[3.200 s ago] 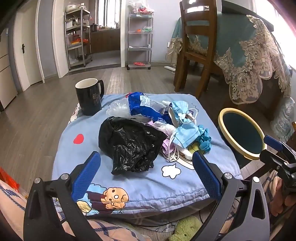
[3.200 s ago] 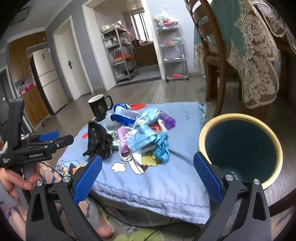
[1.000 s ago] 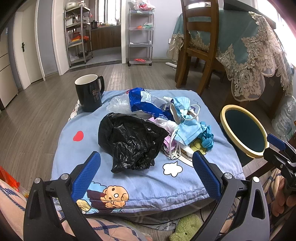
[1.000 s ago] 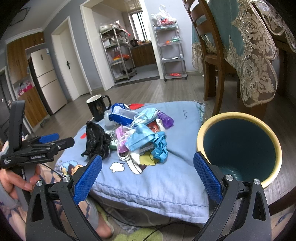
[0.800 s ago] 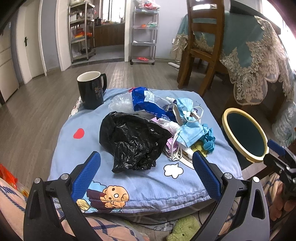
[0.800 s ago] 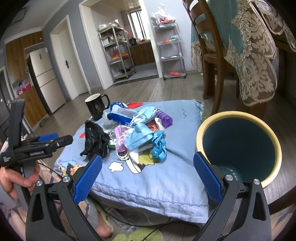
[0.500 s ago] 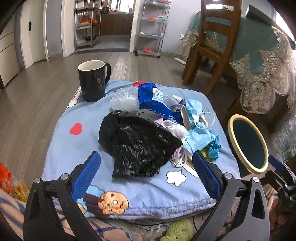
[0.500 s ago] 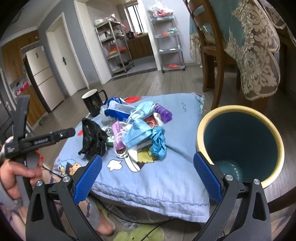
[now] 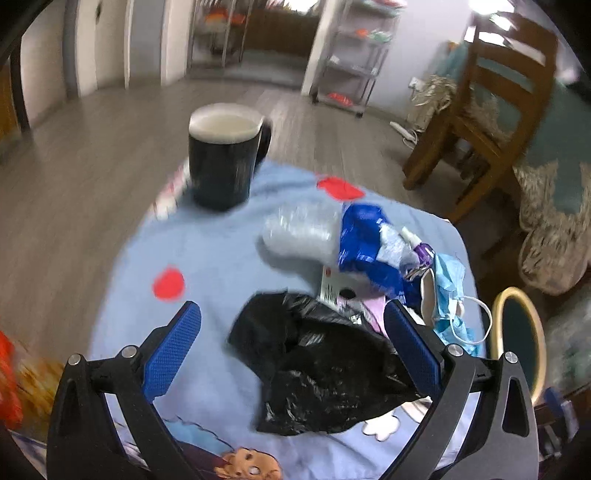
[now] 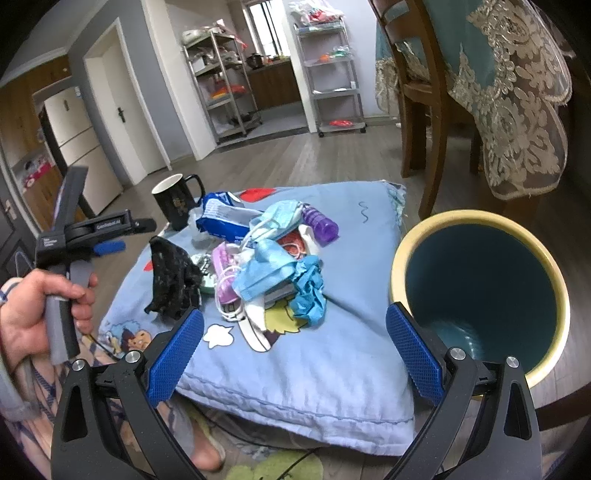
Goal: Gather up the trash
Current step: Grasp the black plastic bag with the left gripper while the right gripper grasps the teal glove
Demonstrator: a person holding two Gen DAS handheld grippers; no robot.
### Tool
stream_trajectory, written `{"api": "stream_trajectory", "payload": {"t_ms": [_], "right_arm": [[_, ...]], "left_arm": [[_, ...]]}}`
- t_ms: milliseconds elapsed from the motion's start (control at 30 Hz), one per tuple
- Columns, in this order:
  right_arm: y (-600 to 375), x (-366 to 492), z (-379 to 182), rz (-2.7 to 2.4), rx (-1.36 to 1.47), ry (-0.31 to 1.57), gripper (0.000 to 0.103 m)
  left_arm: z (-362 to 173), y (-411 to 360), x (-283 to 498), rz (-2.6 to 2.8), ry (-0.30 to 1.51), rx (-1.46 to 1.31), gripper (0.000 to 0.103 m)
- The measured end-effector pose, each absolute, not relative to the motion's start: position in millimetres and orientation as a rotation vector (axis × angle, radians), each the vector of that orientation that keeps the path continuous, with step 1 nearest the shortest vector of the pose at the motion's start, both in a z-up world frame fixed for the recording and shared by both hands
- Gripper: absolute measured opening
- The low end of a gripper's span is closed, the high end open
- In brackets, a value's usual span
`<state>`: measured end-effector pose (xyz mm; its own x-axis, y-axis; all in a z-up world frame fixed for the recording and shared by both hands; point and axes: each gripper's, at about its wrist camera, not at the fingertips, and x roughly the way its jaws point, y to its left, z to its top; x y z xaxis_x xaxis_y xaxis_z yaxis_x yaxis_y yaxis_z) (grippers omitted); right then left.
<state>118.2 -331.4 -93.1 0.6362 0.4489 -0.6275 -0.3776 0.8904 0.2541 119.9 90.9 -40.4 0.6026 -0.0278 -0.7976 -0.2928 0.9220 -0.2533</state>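
Left wrist view: left gripper (image 9: 291, 349) now much closer over the black bag (image 9: 321, 373), jaws wide apart around it, blurred from motion; probably about to grasp.

Right wrist view: right gripper (image 10: 293, 349) apart, empty, hardly moved, beside the bin (image 10: 480, 291); trash pile (image 10: 273, 258) untouched on the cushion (image 10: 354, 354).

Soft, even daylight fills both fisheye views, brightest at the kitchen window (image 10: 264, 33) in the right wrist picture. The left wrist picture is smeared by motion blur, the black mug (image 9: 225, 157) and floor streaked; the right is sharp. Edges bow and darken into black corners. Shadows are faint.
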Motion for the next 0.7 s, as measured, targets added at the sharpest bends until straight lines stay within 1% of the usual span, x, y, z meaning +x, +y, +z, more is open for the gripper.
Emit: {"api": "stream_trajectory", "payload": {"t_ms": [67, 133, 200, 233, 300, 400, 433, 467, 500, 600, 700], "right_arm": [[-332.0, 121.0, -95.5, 0.468, 0.114, 0.757, 0.098], [-330.6, 123.3, -96.7, 0.466, 0.117, 0.764, 0.098], [-328.6, 124.9, -96.5, 0.468, 0.116, 0.767, 0.098], [-327.7, 125.5, -96.0, 0.469, 0.116, 0.767, 0.098], [-327.5, 127.4, -95.8, 0.467, 0.12, 0.769, 0.098], [-327.7, 132.3, -97.9, 0.459, 0.135, 0.777, 0.098], [-328.3, 134.3, -99.1, 0.456, 0.142, 0.782, 0.098], [-328.7, 135.4, -99.7, 0.454, 0.145, 0.788, 0.098], [-329.0, 137.4, -101.2, 0.449, 0.148, 0.794, 0.098], [-329.3, 142.6, -105.4, 0.44, 0.153, 0.81, 0.098], [-329.7, 148.7, -108.9, 0.432, 0.153, 0.825, 0.098]], "left_arm": [[-53.3, 97.3, 122.8, 0.134, 0.953, -0.434, 0.095], [-67.2, 99.2, 128.2, 0.089, 0.998, -0.466, 0.085], [-78.8, 100.4, 130.1, 0.071, 1.036, -0.488, 0.067], [-83.4, 99.1, 129.9, 0.068, 1.05, -0.493, 0.062], [-91.4, 97.6, 131.2, 0.053, 1.076, -0.491, 0.042], [-95.5, 90.9, 132.8, 0.029, 1.099, -0.456, 0.029], [-94.9, 88.9, 133.3, 0.025, 1.102, -0.445, 0.026], [-95.1, 88.0, 132.9, 0.022, 1.103, -0.438, 0.019], [-94.7, 88.0, 132.2, 0.013, 1.106, -0.439, 0.014], [-90.1, 90.0, 129.9, 0.0, 1.095, -0.458, 0.007], [-80.2, 93.7, 122.2, 0.002, 1.06, -0.481, 0.006]]}}
